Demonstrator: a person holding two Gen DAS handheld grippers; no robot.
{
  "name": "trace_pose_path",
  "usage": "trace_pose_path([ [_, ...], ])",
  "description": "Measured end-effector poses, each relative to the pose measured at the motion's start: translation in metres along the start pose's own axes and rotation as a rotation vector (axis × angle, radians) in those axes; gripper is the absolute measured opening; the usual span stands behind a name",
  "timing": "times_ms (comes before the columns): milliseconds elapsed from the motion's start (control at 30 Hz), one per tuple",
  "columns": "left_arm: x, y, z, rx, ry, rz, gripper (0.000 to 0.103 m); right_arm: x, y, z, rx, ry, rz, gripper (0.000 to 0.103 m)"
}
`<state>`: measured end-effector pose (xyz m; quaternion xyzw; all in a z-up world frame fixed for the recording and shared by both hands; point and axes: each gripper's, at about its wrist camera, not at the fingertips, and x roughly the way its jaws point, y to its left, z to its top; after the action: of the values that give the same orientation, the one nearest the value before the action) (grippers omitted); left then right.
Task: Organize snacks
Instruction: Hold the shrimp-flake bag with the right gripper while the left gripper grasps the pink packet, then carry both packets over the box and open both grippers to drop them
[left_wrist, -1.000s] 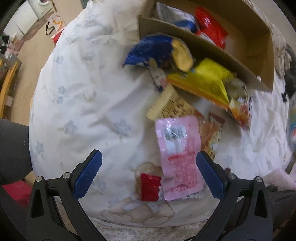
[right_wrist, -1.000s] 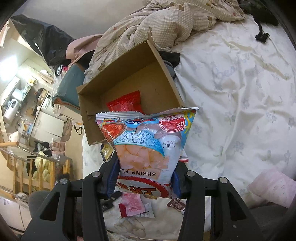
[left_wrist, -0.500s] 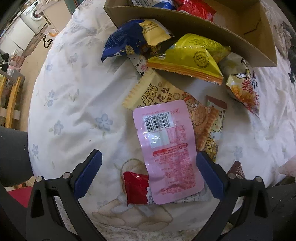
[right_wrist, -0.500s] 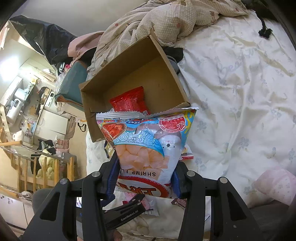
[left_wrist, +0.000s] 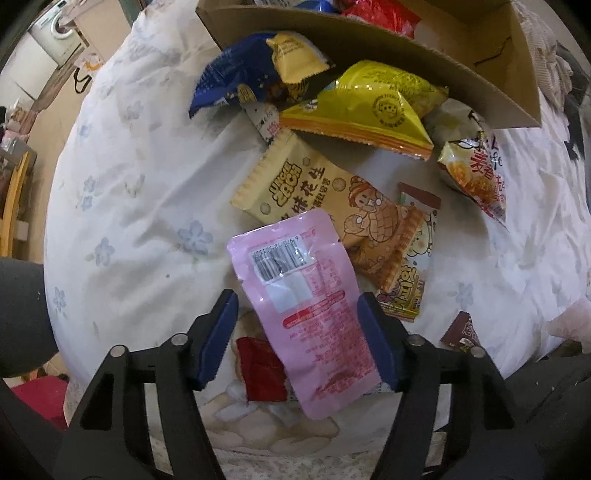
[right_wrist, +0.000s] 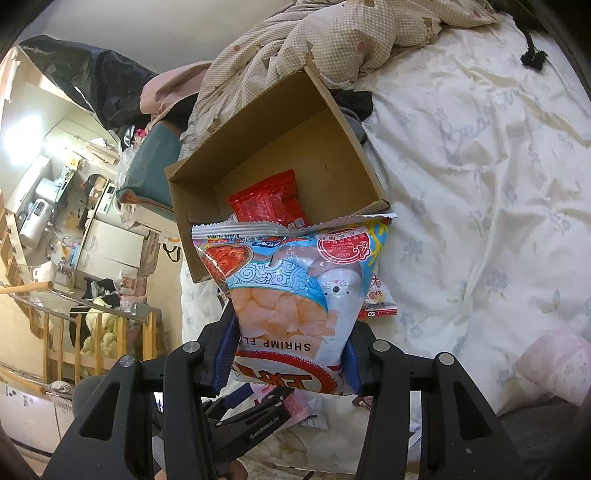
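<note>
A bed covered by a white sheet with pale blue flowers (left_wrist: 155, 192) carries everything, with a cluttered room seen past its left edge. Over the sheet, the left gripper (left_wrist: 297, 336) is pointed straight down and its blue-padded fingers (left_wrist: 216, 338) are closing around a flat pink foil pouch with a barcode (left_wrist: 310, 306); the pouch lies between them, but the left pad is seen clear of it, so no grip is judged made yet. Beside the pouch a small red packet (left_wrist: 260, 369) is seen, and beyond it a loose heap: a beige peanut-snack bag (left_wrist: 325, 206), a yellow crinkled bag (left_wrist: 369, 110) and a blue-and-yellow bag (left_wrist: 255, 74), all outside the open brown cardboard box (left_wrist: 369, 48). To the right, the right gripper (right_wrist: 288, 358) is clenched on a blue-and-white shrimp-chip bag (right_wrist: 295, 280), held upright in front of the box, where a red bag (right_wrist: 269, 201) is already stored. The task is judged early: few snacks are boxed, most are left on the bed.
</note>
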<state>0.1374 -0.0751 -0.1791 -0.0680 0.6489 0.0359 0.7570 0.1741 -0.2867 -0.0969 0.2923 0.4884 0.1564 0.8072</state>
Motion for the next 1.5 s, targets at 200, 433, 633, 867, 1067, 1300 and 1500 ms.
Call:
trace_pose_path([
  [200, 0.006, -0.012, 0.002, 0.031, 0.013, 0.010, 0.051, 0.002, 0.000, -0.003, -0.008, 0.004, -0.021, 0.050],
  [433, -0.012, -0.008, 0.006, 0.051, -0.028, -0.067, 0.028, 0.002, -0.001, -0.003, 0.003, -0.003, -0.019, 0.050],
  [633, -0.042, 0.004, 0.020, 0.092, -0.024, -0.201, 0.006, 0.000, -0.002, -0.003, 0.005, -0.006, -0.009, 0.050],
  [867, -0.081, 0.023, 0.040, 0.119, -0.117, -0.272, 0.005, -0.001, -0.003, -0.005, 0.010, -0.011, -0.009, 0.050],
  [1067, -0.106, 0.034, 0.054, 0.112, -0.167, -0.273, 0.005, -0.006, -0.003, -0.005, 0.009, -0.032, -0.002, 0.050],
  [1300, -0.131, 0.054, 0.080, 0.134, -0.263, -0.245, 0.005, -0.015, 0.006, -0.002, -0.033, -0.084, -0.005, 0.050],
  [1500, -0.144, 0.061, 0.113, 0.138, -0.323, -0.220, 0.005, -0.013, 0.019, 0.013, -0.094, -0.107, -0.027, 0.050],
])
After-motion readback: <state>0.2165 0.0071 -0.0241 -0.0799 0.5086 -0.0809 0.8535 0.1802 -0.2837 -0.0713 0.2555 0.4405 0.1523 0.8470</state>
